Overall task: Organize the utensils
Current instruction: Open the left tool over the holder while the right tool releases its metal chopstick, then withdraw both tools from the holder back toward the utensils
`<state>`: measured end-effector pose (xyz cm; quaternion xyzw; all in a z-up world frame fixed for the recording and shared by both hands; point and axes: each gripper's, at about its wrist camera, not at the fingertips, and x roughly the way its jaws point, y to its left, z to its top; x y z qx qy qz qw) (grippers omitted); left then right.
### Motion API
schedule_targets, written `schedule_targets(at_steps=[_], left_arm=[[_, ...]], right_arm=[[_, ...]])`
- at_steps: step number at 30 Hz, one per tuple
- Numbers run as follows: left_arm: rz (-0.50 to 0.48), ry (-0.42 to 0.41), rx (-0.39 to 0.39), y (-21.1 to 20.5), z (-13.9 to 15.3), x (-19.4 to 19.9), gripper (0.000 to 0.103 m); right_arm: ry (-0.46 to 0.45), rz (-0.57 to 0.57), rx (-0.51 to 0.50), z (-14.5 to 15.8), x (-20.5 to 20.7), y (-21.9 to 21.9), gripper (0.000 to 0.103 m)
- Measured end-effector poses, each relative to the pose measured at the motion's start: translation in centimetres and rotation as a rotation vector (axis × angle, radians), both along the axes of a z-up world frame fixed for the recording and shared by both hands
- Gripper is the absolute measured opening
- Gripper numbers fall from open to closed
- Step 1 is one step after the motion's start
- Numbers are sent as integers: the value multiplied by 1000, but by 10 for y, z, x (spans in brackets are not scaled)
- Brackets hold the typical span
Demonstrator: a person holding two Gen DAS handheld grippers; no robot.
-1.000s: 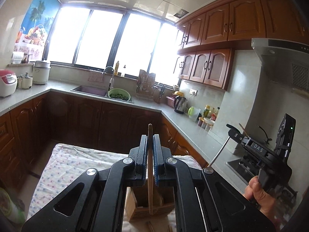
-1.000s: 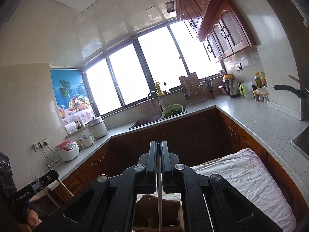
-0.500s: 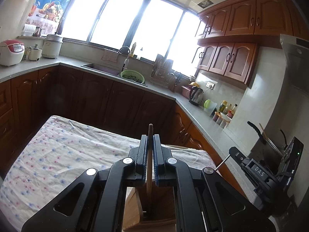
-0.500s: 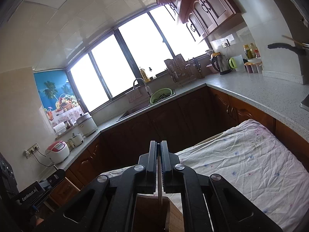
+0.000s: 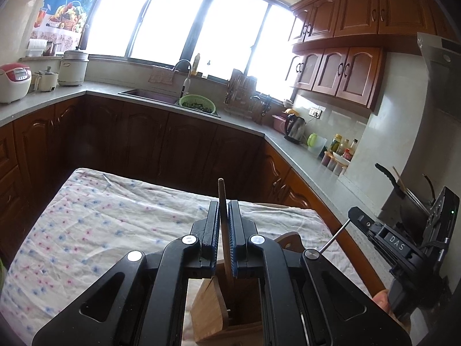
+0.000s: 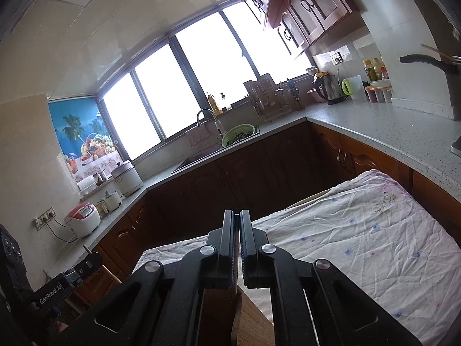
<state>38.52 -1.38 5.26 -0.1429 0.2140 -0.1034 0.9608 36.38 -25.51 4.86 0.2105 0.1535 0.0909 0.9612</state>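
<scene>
Two grippers over light bamboo utensil holder (image 5: 214, 314), which sits on white floral-print tablecloth (image 5: 95, 225). Left gripper (image 5: 223, 225) jaws clenched on thin brown wooden stick utensil (image 5: 222, 199), upright, lower end down inside holder compartment. Right gripper (image 6: 236, 239) jaws clamped on thin metal utensil shaft (image 6: 236, 262), edge-on btw pads, also running down w/ lower end by holder's wooden wall; type can't tell.

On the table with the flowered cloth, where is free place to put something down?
The flowered cloth lies bare left of the left tongs, out to its far edge. In the right wrist view it is also bare right of the right tongs. It is crowded at the wooden holder beneath both.
</scene>
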Motion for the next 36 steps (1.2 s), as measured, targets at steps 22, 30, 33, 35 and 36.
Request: schedule_targets(at_steps=[22, 30, 33, 35, 36], left_arm=[[34, 68, -9, 38, -7, -68, 93], [36, 124, -26, 55, -19, -116, 93], [24, 137, -30, 57, -23, -135, 93], [19, 143, -23, 56, -25, -145, 93], [15, 147, -23, 56, -26, -150, 93]], right_arm=[[24, 45, 93, 6, -61, -22, 99], [46, 71, 80, -1, -114, -15, 99], [60, 72, 80, -4, -131, -16, 99], [66, 75, 75, -6, -142, -17, 99], [73, 76, 69, -7, -146, -18, 99]])
